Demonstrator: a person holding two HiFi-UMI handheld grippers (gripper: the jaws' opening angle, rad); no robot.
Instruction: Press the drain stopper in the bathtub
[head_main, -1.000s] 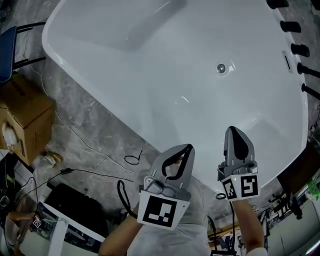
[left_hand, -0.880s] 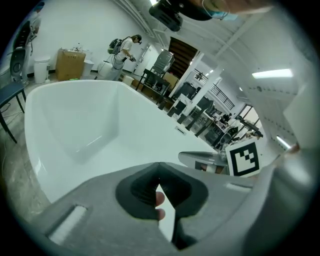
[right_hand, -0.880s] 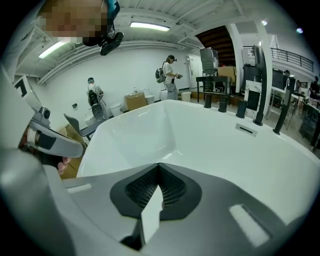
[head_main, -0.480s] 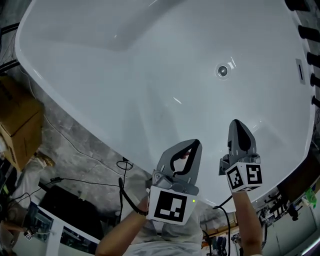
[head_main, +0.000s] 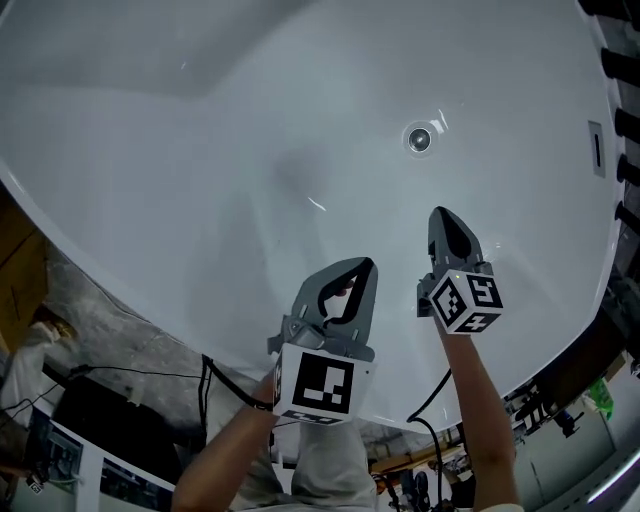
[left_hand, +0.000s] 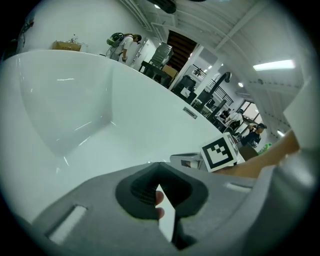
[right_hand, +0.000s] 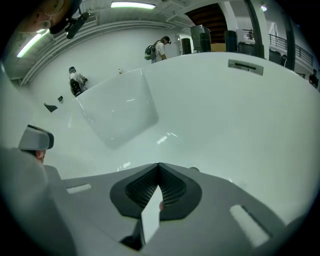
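Drain stopper (head_main: 419, 139) lies at about twelve o'clock from the right hand-held gripper (head_main: 441, 215), apart from it, on the floor of the white bathtub (head_main: 180, 150). That gripper's jaws are closed together on nothing. At its eight o'clock, the left hand-held gripper (head_main: 358, 272) hovers over the tub's near wall, jaws likewise together and empty.

Workshop hall: bathtub (head_main: 200, 150) amid loose cables (head_main: 206, 375)

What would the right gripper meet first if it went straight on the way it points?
The right gripper, jaws shut, would probably meet the bathtub floor beside the drain stopper; depth is unclear.
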